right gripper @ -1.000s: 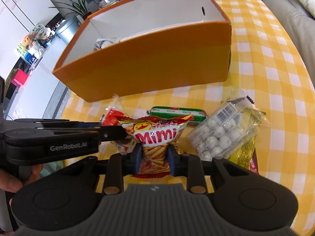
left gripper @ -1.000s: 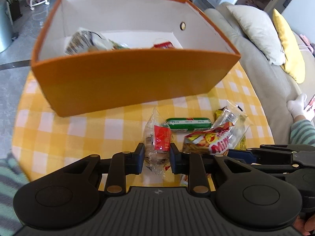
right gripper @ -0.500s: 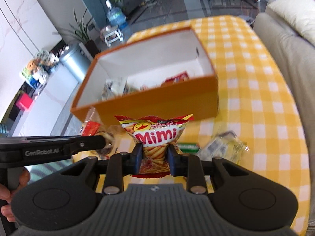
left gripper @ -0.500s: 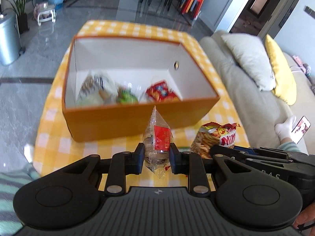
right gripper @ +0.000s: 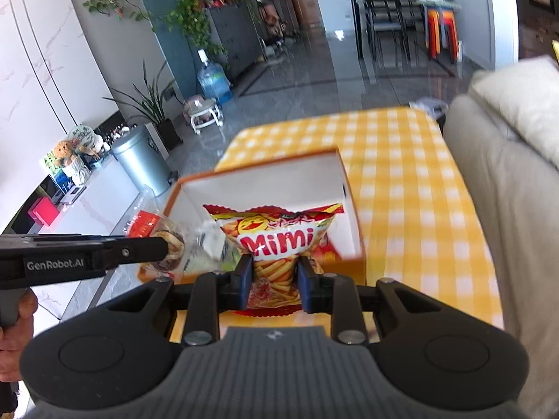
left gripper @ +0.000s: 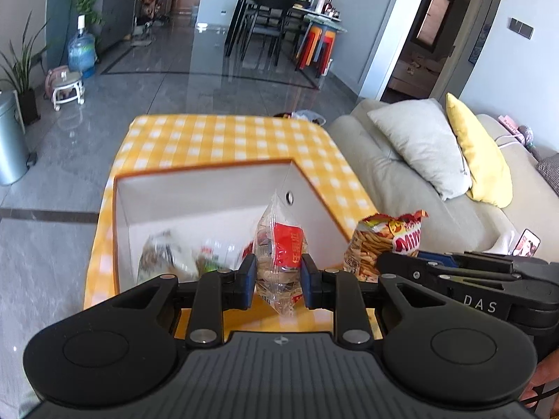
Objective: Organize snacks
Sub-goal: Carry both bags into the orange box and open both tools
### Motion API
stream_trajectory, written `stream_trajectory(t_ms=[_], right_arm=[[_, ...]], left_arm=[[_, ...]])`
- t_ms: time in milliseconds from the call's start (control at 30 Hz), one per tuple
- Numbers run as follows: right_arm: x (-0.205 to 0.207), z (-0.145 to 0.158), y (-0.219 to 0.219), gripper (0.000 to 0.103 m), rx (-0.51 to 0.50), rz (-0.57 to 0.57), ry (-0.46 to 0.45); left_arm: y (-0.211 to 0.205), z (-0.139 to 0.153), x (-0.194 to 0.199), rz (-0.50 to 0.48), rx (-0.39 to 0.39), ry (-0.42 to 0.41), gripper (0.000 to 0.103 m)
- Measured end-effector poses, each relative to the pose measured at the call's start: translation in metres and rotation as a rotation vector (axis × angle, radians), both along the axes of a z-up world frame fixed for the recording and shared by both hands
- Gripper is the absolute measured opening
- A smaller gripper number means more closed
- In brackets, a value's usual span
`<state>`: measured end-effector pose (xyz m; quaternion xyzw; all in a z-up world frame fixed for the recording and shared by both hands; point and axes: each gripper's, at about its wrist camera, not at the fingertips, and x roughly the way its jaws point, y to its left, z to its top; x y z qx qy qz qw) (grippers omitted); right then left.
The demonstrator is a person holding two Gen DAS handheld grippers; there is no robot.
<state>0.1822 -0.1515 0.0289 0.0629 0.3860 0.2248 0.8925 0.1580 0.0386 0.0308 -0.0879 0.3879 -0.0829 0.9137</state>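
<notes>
My left gripper (left gripper: 277, 279) is shut on a clear snack packet with a red label (left gripper: 281, 255), held up over the near side of the orange box (left gripper: 209, 169). Its white inside holds several snack packets (left gripper: 167, 262), blurred. My right gripper (right gripper: 272, 279) is shut on a red and yellow Mimi chips bag (right gripper: 279, 241), raised above the same orange box (right gripper: 258, 174). The Mimi bag (left gripper: 387, 241) and the right gripper show at the right of the left wrist view. In the right wrist view the left gripper with its clear packet (right gripper: 157, 234) is at the left.
The box stands on a table with a yellow checked cloth (left gripper: 223, 139). A beige sofa (left gripper: 401, 188) with grey and yellow cushions runs along the table's right side. A grey bin (right gripper: 139, 160), plants and a water bottle stand on the floor to the left.
Both grippers have risen with their packets, from table level in front of the box to above its rim. The box's inside has come into view and the snacks left on the cloth have dropped out.
</notes>
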Motion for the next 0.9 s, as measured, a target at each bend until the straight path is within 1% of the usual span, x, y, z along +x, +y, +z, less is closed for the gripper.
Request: stream_trajectory(t_ms=[200,367,467,667,800,900], right_arm=[[0.034,0.019,0.009,0.024,-0.028,0.006,-0.065],[0.069,0.016,0.027,0.024,-0.080,0.034,-0.071],[0.090,0.005,0.039,0.024,-0.132,0.061,-0.053],[0.122,-0.025,0.064,0.024,-0.220,0.149,-0.007],[0.139,-0.049,0.080,0.024,-0.285,0.181,0.019],[0.145,-0.064,0.091,0.024,-0.318,0.219,0.022]], left_arm=[[-0.002,0.004,0.029,0.005,0.015,-0.012,0.028],[-0.001,-0.005,0.057,0.011,0.041,0.013,0.028],[0.002,-0.020,0.075,0.016,0.061,0.059,0.028],[0.016,-0.061,0.106,0.024,0.040,0.185,0.028],[0.021,-0.082,0.119,0.019,0.036,0.230,0.028],[0.024,-0.092,0.126,0.020,0.044,0.244,0.028]])
